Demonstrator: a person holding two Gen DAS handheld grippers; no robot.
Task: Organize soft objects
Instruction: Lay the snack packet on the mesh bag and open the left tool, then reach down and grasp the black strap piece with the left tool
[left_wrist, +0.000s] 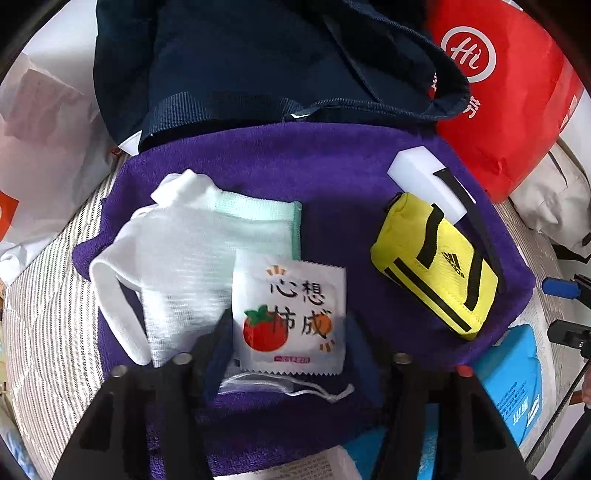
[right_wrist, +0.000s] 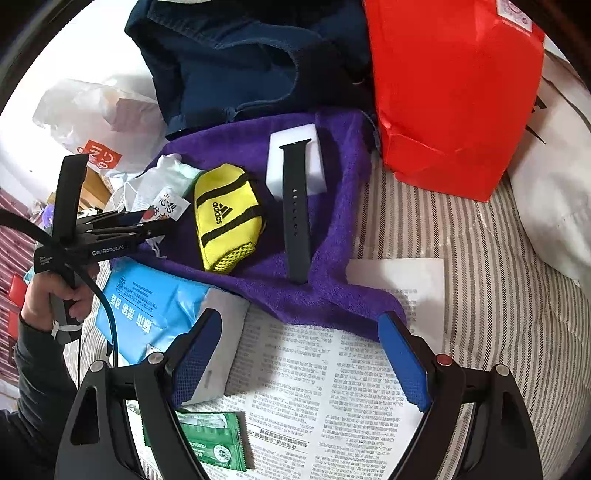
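Lying at the left of the purple towel (left_wrist: 314, 166), the white sock (left_wrist: 177, 236) has the tomato packet (left_wrist: 291, 317) on top. The left gripper (left_wrist: 291, 354) is open around that packet, maybe just letting go. At the right sits the yellow pouch (left_wrist: 436, 273). The right gripper (right_wrist: 299, 365) hangs open over newspaper (right_wrist: 325, 387), holding nothing.

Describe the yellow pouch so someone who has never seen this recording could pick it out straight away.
Find the purple towel spread over the striped bedding, in front of the navy bag. On it, between the white sachet printed with a tomato and the black watch strap, lies the yellow pouch. It is the only bright yellow item, with black stripes and an adidas logo.
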